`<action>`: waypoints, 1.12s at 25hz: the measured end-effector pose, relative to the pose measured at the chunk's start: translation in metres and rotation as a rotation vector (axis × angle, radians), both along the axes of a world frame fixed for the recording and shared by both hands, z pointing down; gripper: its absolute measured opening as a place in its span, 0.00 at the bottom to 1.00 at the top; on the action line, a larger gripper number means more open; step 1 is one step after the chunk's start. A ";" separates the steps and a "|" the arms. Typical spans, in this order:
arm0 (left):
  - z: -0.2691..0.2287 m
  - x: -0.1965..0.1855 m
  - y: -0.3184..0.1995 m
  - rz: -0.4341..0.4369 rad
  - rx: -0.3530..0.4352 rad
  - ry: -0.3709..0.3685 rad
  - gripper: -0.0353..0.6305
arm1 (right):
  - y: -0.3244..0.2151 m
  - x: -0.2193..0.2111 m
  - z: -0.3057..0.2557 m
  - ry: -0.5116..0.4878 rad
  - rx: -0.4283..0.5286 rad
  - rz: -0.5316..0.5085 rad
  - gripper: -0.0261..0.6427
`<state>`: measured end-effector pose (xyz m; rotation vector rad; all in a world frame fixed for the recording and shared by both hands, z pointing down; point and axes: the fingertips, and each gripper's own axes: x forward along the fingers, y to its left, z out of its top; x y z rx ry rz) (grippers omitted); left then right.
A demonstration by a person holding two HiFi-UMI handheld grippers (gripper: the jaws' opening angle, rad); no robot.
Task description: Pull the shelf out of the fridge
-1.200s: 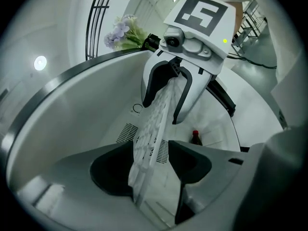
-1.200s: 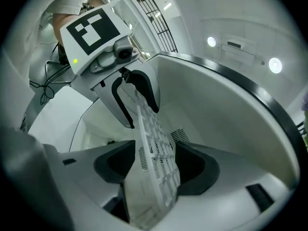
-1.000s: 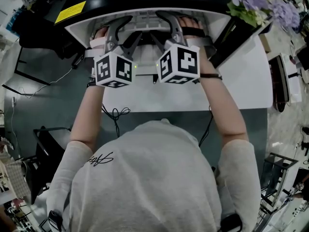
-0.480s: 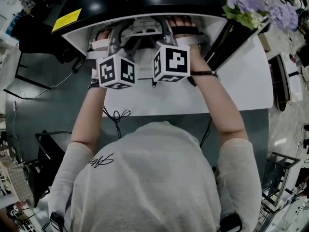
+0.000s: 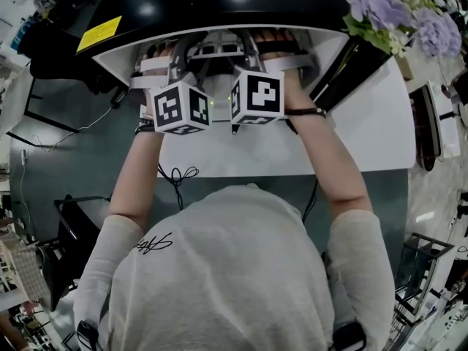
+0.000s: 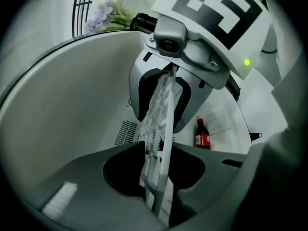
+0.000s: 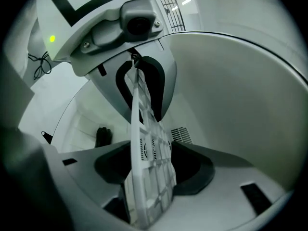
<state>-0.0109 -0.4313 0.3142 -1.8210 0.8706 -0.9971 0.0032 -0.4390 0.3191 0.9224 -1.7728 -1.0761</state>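
Observation:
The white grid shelf point(image 6: 159, 129) stands on edge inside the white fridge point(image 5: 124, 53), running between my two grippers. Its near edge sits between the jaws of my left gripper point(image 6: 156, 198), which are closing and pinch it. My right gripper point(image 7: 144, 201) is shut on the opposite edge of the shelf point(image 7: 144, 143). In the head view both grippers reach into the fridge opening, the left gripper point(image 5: 181, 50) beside the right gripper point(image 5: 252, 44), with their marker cubes side by side. Part of the shelf point(image 5: 219, 47) shows between them.
A cola bottle point(image 6: 202, 134) stands at the fridge's inner side; it shows dark in the right gripper view point(image 7: 103, 136). A vent grille point(image 6: 126, 131) marks the back wall. Purple flowers point(image 5: 398, 9) stand at the right beside the fridge. Its black top carries a yellow label point(image 5: 101, 24).
Both grippers have moved a little deeper into the fridge, and their marker cubes have drawn closer together.

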 end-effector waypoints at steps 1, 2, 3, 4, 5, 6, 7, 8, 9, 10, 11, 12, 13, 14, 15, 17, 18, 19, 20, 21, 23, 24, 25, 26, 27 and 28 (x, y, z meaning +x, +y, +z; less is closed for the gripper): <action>0.001 0.000 -0.001 -0.002 0.010 -0.015 0.19 | 0.000 -0.001 0.002 0.022 0.003 0.000 0.39; 0.001 0.000 -0.001 -0.003 0.024 -0.025 0.18 | -0.001 -0.002 0.003 0.044 0.011 0.002 0.36; 0.001 -0.001 -0.001 -0.004 0.036 -0.030 0.17 | -0.001 -0.002 0.003 0.059 0.025 0.005 0.30; 0.000 -0.001 -0.001 -0.004 0.044 -0.031 0.16 | -0.002 -0.002 0.002 0.059 0.038 0.008 0.24; 0.000 -0.001 -0.001 -0.004 0.046 -0.030 0.16 | -0.002 -0.003 -0.001 0.047 0.044 0.010 0.18; 0.000 -0.002 0.000 -0.004 0.047 -0.030 0.16 | -0.002 -0.004 -0.003 0.032 0.045 0.011 0.14; 0.000 -0.002 0.000 -0.004 0.048 -0.030 0.16 | -0.002 -0.004 -0.004 0.024 0.046 0.012 0.14; 0.000 -0.002 0.000 -0.004 0.050 -0.030 0.16 | -0.001 -0.004 -0.004 0.024 0.051 0.013 0.14; 0.000 -0.002 0.000 -0.004 0.051 -0.030 0.15 | -0.001 -0.004 -0.005 0.028 0.057 0.014 0.14; 0.000 -0.002 0.000 -0.005 0.050 -0.028 0.15 | -0.001 -0.004 -0.004 0.031 0.060 0.015 0.13; 0.000 -0.002 0.000 -0.006 0.046 -0.026 0.15 | -0.001 -0.004 -0.004 0.031 0.059 0.015 0.13; 0.000 -0.002 -0.001 -0.006 0.041 -0.023 0.15 | -0.001 -0.003 -0.004 0.030 0.055 0.015 0.13; 0.000 -0.001 -0.001 -0.006 0.036 -0.021 0.15 | -0.002 -0.003 -0.004 0.029 0.052 0.015 0.13; 0.001 -0.001 0.000 -0.006 0.032 -0.019 0.15 | -0.001 -0.003 -0.004 0.030 0.053 0.015 0.13; 0.001 -0.002 0.000 -0.006 0.030 -0.018 0.15 | -0.001 -0.003 -0.004 0.032 0.058 0.015 0.13; 0.001 -0.002 0.001 -0.006 0.028 -0.017 0.15 | -0.001 -0.003 -0.004 0.034 0.065 0.016 0.13; 0.001 -0.002 0.001 -0.006 0.026 -0.016 0.15 | -0.001 -0.003 -0.005 0.035 0.067 0.017 0.13; 0.001 -0.002 0.001 -0.007 0.023 -0.015 0.15 | -0.002 -0.003 -0.005 0.036 0.070 0.016 0.13; 0.001 -0.002 0.001 -0.007 0.020 -0.013 0.15 | -0.002 -0.003 -0.004 0.036 0.073 0.014 0.13; 0.002 -0.002 0.001 -0.007 0.014 -0.011 0.15 | -0.002 -0.004 -0.004 0.036 0.074 0.010 0.13; 0.003 -0.002 0.001 -0.006 0.002 -0.005 0.16 | -0.002 -0.004 -0.001 0.032 0.063 0.006 0.13; 0.003 -0.002 0.001 -0.005 -0.002 -0.003 0.16 | -0.002 -0.004 -0.001 0.031 0.059 0.007 0.13; 0.002 -0.002 0.002 -0.005 -0.004 -0.002 0.16 | -0.002 -0.003 -0.002 0.030 0.060 0.009 0.13; 0.002 -0.002 0.002 -0.005 -0.006 -0.001 0.16 | -0.002 -0.003 -0.003 0.029 0.061 0.009 0.13; 0.003 -0.002 0.002 -0.006 -0.007 -0.001 0.16 | -0.002 -0.003 -0.003 0.028 0.061 0.009 0.13; 0.003 -0.002 0.002 -0.006 -0.008 -0.001 0.16 | -0.002 -0.003 -0.003 0.027 0.058 0.008 0.13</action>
